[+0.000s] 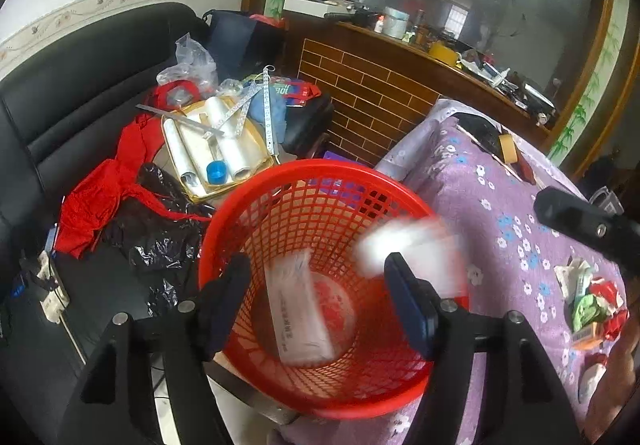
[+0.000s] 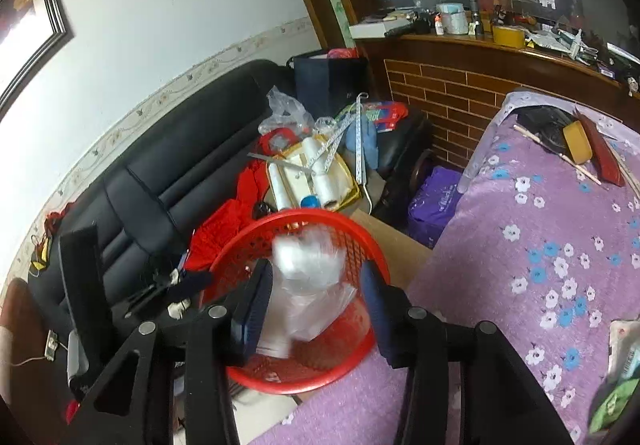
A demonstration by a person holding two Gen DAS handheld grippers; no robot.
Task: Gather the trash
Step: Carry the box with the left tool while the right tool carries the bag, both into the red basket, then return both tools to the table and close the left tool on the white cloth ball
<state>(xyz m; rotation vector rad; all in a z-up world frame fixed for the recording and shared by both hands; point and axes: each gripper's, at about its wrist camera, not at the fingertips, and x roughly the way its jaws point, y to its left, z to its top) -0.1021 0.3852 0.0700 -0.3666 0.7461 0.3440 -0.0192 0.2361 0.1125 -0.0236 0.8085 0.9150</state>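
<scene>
Right gripper has its fingers spread wide over the red basket, and a blurry clear plastic bag sits in the gap between them without being pinched, over the basket's mouth. Left gripper is spread too, over the same basket, holding nothing. A flat white packet lies at the bottom. The basket sits right against the near-left edge of the purple flowered table. More wrappers sit farther along it. Black sofa behind.
</scene>
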